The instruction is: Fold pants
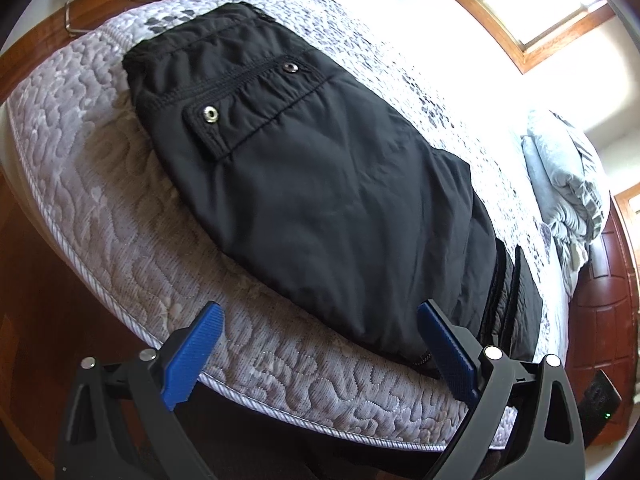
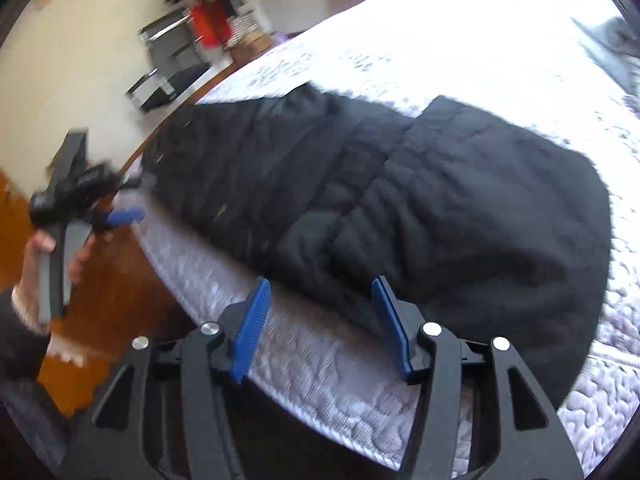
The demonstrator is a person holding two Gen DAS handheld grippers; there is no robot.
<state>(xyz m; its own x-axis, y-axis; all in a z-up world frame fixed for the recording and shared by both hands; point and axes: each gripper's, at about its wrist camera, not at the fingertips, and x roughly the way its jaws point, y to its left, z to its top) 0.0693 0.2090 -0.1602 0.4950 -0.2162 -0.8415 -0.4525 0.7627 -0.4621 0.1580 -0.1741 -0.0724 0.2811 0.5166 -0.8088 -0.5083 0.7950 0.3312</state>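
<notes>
Black pants (image 1: 320, 184) lie folded in a stack on the quilted grey mattress (image 1: 100, 216), a snap-button pocket flap (image 1: 208, 114) facing up. My left gripper (image 1: 320, 312) is open and empty, blue pads just short of the pants' near edge, the right pad close to the fabric. In the right wrist view, which is blurred, the pants (image 2: 420, 208) spread across the mattress (image 2: 320, 368). My right gripper (image 2: 320, 284) is open and empty at the pants' near edge. The left gripper (image 2: 120, 216) shows at the left in a hand, beside the bed's edge.
A folded grey blanket (image 1: 560, 184) lies at the bed's far right. A wooden floor (image 1: 36, 280) surrounds the bed. Metal chair legs (image 1: 72, 8) stand beyond the far corner. Shelves and a red object (image 2: 208, 28) stand by the wall.
</notes>
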